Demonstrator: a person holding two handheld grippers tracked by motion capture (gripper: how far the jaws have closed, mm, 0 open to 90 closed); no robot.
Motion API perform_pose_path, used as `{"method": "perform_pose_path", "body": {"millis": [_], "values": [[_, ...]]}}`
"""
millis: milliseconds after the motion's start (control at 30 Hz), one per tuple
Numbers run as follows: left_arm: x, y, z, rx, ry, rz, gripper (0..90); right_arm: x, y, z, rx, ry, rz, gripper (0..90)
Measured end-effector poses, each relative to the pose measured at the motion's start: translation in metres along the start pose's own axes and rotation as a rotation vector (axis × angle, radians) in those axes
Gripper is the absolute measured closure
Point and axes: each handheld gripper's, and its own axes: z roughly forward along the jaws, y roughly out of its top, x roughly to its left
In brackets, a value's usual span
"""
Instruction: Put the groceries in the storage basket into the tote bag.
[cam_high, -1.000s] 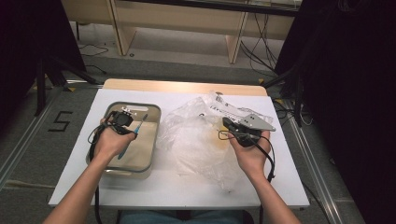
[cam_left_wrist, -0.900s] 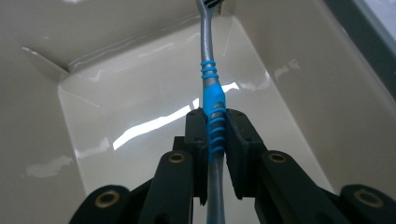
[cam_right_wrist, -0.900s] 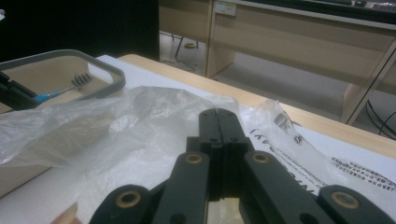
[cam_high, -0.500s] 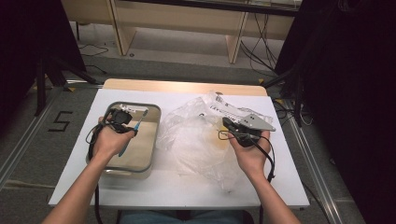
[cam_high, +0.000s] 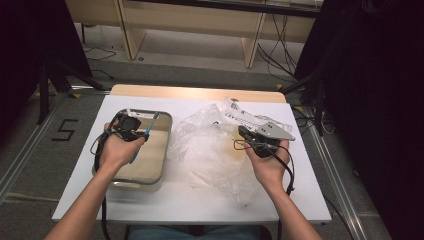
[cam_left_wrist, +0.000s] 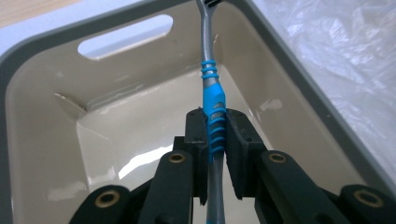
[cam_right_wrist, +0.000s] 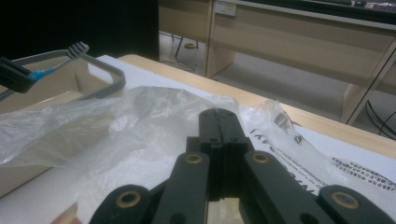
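Floor marking (cam_high: 64, 130) – "5"; bag (cam_high: 215, 150) print – unreadable.

A fixed camera looks forward and down from above my side of the table (cam_high: 200, 200), taking in both my forearms. The camera on my left gripper (cam_left_wrist: 215, 140) peers close into the tray (cam_left_wrist: 42, 56), while the one on my right gripper (cam_right_wrist: 219, 135) skims low across the plastic bag (cam_right_wrist: 116, 121). All three share tray and bag.
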Motion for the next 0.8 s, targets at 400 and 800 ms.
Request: {"method": "perform_pose_path", "body": {"millis": [400, 800], "values": [[-0.013, 0.008, -0.021, -0.071, -0.031, 0.022, 79.3, 0.0, 0.0, 0.0, 0.0, 0.001, 0.001, 90.0], [-0.03, 0.015, -0.036, -0.111, -0.071, 0.056, 79.2, 0.001, 0.0, 0.0, 0.003, 0.002, 0.0, 90.0]]}}
